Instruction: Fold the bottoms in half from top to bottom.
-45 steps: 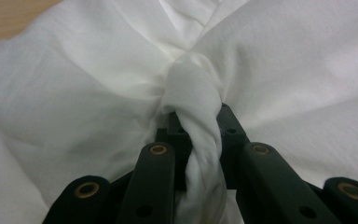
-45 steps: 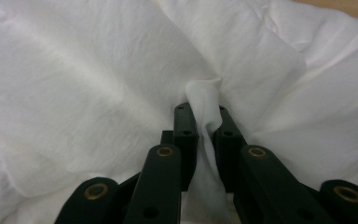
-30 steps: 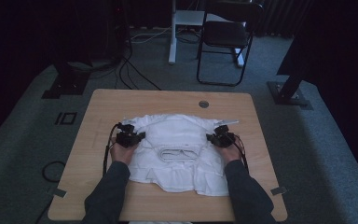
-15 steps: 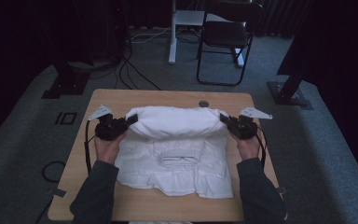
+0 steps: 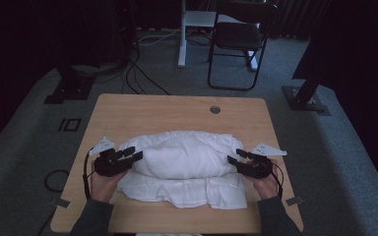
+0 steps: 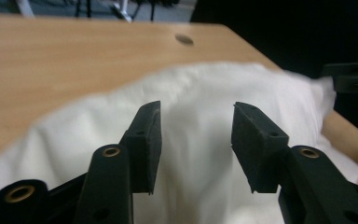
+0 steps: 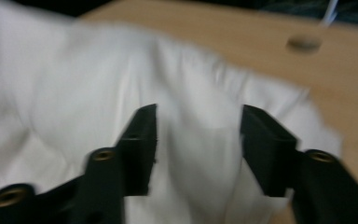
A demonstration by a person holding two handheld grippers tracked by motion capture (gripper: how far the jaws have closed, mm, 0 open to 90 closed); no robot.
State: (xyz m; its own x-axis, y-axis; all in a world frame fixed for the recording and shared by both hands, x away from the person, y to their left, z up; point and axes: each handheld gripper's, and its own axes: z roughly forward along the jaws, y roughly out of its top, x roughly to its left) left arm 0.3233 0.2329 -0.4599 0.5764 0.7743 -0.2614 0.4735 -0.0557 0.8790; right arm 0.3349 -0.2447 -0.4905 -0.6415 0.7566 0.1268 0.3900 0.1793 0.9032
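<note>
2 grippers flank a white garment [image 5: 184, 169] lying on the wooden surface [image 5: 177, 110], toward its near half; the garment's far portion is folded over the near portion, leaving a puffy roll on top and a flatter layer sticking out toward the near edge. At the roll's left end, the left gripper [image 5: 130, 155] has its fingers [image 6: 147, 144] spread, just opened, with cloth behind the gap but nothing pinched. The right gripper [image 5: 235, 158] sits at the right end, its fingers [image 7: 140, 147] likewise spread and just opened, the fabric loose beyond them. The fold appears freshly laid and released, so the step in hand is probably letting go cleanly and tidying. To do it well, both grippers should draw outward, level and away from the cloth, so no finger snags a layer and drags the roll open. The trapped air in the top layer probably needs pressing flat, working from the middle toward both ends, and the 2 layers' side edges should be lined up before any further fold.
</note>
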